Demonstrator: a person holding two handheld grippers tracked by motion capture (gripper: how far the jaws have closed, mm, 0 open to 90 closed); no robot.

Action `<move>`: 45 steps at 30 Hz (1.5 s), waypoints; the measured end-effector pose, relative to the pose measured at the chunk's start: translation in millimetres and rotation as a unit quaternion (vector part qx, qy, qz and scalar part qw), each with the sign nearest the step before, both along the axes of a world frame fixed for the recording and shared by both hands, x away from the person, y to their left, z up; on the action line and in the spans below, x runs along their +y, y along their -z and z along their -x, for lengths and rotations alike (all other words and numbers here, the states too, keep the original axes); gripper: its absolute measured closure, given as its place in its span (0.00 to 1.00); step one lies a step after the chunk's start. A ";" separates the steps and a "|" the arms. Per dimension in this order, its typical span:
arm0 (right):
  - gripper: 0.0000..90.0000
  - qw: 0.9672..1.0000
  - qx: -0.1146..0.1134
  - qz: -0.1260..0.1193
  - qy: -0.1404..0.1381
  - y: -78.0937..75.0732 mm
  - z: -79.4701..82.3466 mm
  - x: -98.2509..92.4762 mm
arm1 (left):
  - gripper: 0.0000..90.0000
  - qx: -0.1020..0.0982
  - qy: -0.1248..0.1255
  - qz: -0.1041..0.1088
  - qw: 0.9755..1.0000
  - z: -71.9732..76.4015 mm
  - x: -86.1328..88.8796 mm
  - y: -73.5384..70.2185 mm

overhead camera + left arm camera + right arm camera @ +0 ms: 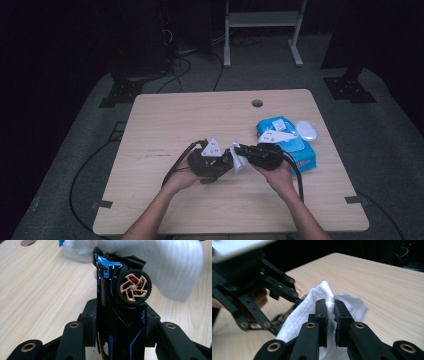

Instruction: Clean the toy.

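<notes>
The toy car (117, 315), black with blue trim and a copper-spoked wheel (133, 287), sits clamped between the jaws of my left gripper (120, 325), low in the middle of the left gripper view, its nose pointing up the frame. In the high view that left gripper (212, 161) sits just left of centre, over the near half of the table. My right gripper (330, 315) has its jaws pinched nearly together on a white wipe (322, 296), which bunches up between the pads in the lower centre of the right gripper view. The wipe (172, 267) lies against the far end of the car, across the top of the left gripper view. In the high view the two grippers meet nose to nose, with the right gripper (257, 155) just right of centre.

Beyond them, at the right of the high view, a blue pack of wipes (305, 157) lies flat on the table, its white lid (306, 130) flipped open at the far end; I cannot tell what is left inside.

The table (200, 115) is pale wood with a round hole (257, 103) near its far edge. Around it lies grey floor (390, 150) with black cables (80, 175) at the left. A white metal frame (262, 30) stands at the top of the frame, and the room behind is dark.
</notes>
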State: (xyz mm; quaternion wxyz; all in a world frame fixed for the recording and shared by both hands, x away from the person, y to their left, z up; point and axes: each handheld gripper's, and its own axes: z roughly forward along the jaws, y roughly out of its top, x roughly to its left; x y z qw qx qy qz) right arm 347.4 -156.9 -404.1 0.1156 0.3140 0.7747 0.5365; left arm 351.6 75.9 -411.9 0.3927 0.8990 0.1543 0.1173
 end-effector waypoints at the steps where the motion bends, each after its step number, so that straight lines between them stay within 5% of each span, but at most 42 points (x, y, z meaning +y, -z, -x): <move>1: 0.92 1.000 0.000 0.009 0.002 1.9 -1.0 -0.2 | 0.63 0.001 0.000 0.000 1.000 -0.2 0.3 0.1; 5: 0.92 1.000 0.009 0.003 0.006 4.3 -1.8 -1.2 | 0.63 0.003 -0.001 0.009 1.000 -1.2 1.4 1.1; 10: 0.92 1.000 -0.007 -0.008 -0.003 -3.6 2.2 2.7 | 0.63 -0.002 -0.002 0.018 1.000 -0.9 3.6 -1.9; 16: 0.92 1.000 0.024 -0.006 0.015 13.1 -5.0 -6.0 | 0.63 -0.005 -0.003 0.028 1.000 -0.3 9.4 -6.1; 25: 0.92 0.999 0.017 -0.050 0.000 4.0 -2.5 -4.8 | 0.63 -0.007 -0.004 0.049 0.999 0.6 10.7 -5.0; 29: 0.92 0.998 0.043 -0.054 0.007 17.1 -7.2 -8.6 | 0.63 -0.008 -0.006 0.048 0.999 1.1 13.8 -4.8; 32: 0.92 0.998 0.046 -0.033 0.009 20.3 -7.3 -7.3 | 0.63 -0.005 -0.004 0.055 0.998 1.3 14.7 -4.5; 37: 0.92 0.998 0.037 -0.053 0.007 10.8 -5.0 -8.6 | 0.63 -0.010 -0.004 0.057 0.998 2.1 13.7 -5.3; 45: 0.92 0.998 0.052 -0.041 0.008 21.4 -6.1 -8.8 | 0.63 -0.008 -0.006 0.053 0.999 0.9 14.3 -4.5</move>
